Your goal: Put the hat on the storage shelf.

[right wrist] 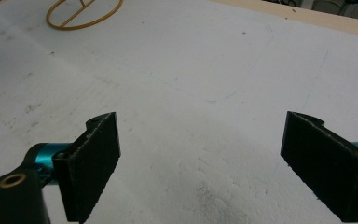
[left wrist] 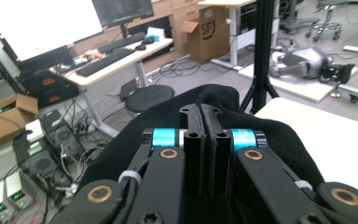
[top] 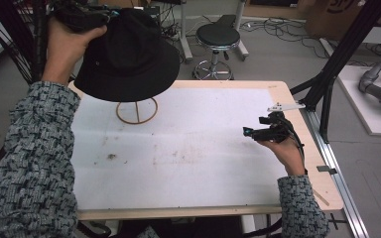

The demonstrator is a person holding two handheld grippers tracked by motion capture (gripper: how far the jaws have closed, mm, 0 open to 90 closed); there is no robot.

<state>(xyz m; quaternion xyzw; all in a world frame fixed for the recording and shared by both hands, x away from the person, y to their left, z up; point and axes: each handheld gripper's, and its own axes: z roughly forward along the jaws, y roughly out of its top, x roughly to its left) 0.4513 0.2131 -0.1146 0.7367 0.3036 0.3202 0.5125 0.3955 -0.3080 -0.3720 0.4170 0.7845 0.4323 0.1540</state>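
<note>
While the left gripper (top: 82,17) pinches the black fabric bucket hat (top: 129,57) at upper left and the right gripper (top: 265,131) idles spread, lowering onto the round wooden stand (top: 137,110) seems next.

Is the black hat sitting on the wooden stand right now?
No, the black hat is held up in the left claw, above the ring base of the wooden stand.
</note>
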